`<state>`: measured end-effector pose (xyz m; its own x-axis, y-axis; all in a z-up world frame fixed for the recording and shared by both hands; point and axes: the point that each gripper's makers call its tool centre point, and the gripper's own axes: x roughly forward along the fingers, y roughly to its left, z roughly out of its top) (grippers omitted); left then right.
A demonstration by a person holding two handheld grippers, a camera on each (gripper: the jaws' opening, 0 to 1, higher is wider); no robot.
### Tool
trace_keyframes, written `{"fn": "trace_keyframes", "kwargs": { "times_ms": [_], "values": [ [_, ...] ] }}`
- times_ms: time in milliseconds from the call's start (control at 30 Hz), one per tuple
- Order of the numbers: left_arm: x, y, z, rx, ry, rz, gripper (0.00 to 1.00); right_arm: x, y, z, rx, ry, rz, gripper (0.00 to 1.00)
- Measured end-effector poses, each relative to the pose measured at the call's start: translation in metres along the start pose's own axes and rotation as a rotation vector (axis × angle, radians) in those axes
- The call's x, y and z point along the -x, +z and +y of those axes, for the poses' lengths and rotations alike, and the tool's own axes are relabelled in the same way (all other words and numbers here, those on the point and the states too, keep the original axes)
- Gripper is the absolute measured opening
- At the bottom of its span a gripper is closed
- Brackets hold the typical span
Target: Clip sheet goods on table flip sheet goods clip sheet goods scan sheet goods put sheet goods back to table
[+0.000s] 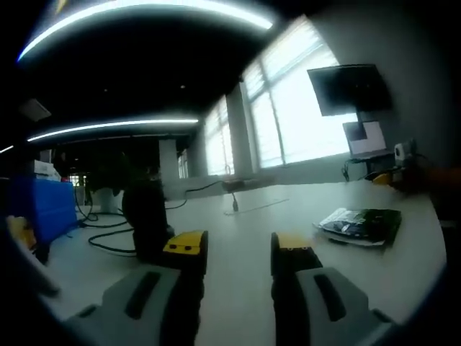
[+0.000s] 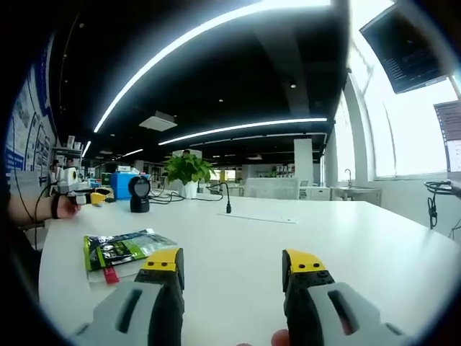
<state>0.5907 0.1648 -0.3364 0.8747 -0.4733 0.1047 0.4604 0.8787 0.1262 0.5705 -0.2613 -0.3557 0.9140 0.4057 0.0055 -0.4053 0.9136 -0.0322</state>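
The packet [image 2: 122,252] lies flat on the table [image 2: 360,245], at ten o'clock of the right gripper [image 2: 235,272], untouched. The left gripper [image 1: 239,251] hovers well away. Both sets of jaws stand apart, empty. Judgement: first clipping not begun; next, approach the packet's edge.

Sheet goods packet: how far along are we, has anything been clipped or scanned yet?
Nothing looks done: the sheet goods packet lies flat on the white table, untouched. In hand: nothing; the right gripper and the left gripper are both open and empty, with the packet off to one side. The black scanner stands farther back on the table. Clipping, flipping, scanning and returning all appear to be left.
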Motion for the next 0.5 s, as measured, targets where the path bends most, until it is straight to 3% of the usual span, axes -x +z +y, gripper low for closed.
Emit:
{"fn": "trace_keyframes", "kwargs": {
  "times_ms": [167,267,400,500],
  "values": [
    [0.0003,-0.0068,0.0059,0.057,0.023,0.031,0.33,0.0006,-0.0017,0.0034,-0.009,0.014,0.004,0.42],
    [0.0005,-0.0043,0.0041,0.051,0.018,0.017,0.32,-0.0012,-0.0042,0.0056,-0.006,0.024,0.015,0.43],
    [0.0001,-0.0042,0.0006,0.048,0.005,0.018,0.30,0.0003,-0.0024,0.0077,-0.008,0.030,0.008,0.28],
    [0.0002,-0.0049,0.0005,0.054,0.004,0.019,0.29,0.0005,-0.0012,0.0061,-0.014,0.024,0.002,0.26]
  ]
}}
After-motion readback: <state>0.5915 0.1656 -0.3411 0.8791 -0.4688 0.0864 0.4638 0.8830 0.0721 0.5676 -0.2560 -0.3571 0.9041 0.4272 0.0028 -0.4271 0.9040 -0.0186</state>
